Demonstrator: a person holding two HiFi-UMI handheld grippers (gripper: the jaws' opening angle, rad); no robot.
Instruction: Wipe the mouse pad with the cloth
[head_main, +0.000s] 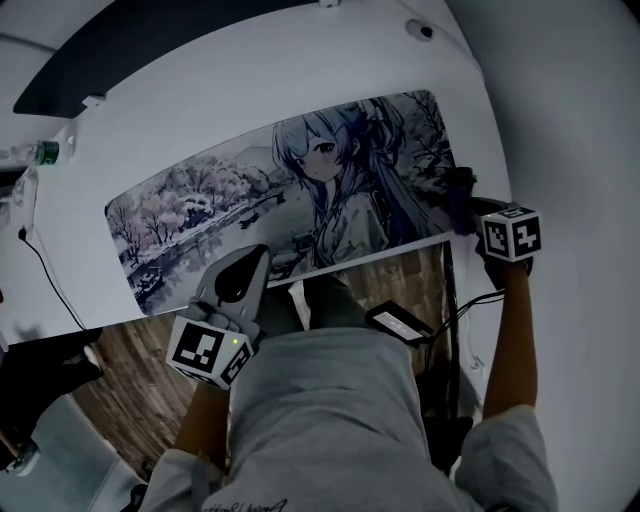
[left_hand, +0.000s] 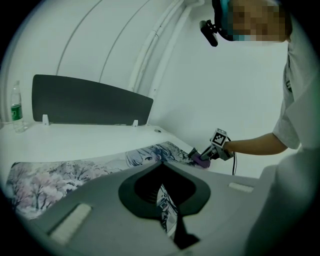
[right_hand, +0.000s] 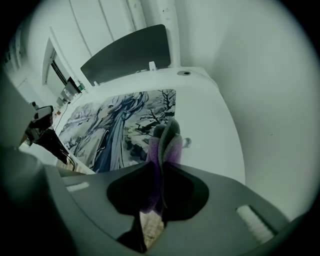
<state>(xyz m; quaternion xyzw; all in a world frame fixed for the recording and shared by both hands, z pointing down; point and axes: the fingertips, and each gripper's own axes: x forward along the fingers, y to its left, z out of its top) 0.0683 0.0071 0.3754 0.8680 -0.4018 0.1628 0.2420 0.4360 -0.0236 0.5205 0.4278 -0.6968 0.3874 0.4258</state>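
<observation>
A long mouse pad printed with an anime girl and snowy trees lies along the front of the white desk. My right gripper is shut on a folded purple and grey cloth at the pad's right end. In the right gripper view the cloth sticks up out of the jaws, over the desk just beside the pad. My left gripper points at the pad's front edge near its middle. Its jaws meet at the tips with nothing held. From there the pad and the cloth show.
A water bottle stands at the desk's far left. A dark divider panel runs along the back. A small black device with a cable hangs below the front edge over wooden floor. A thin cable trails at the left.
</observation>
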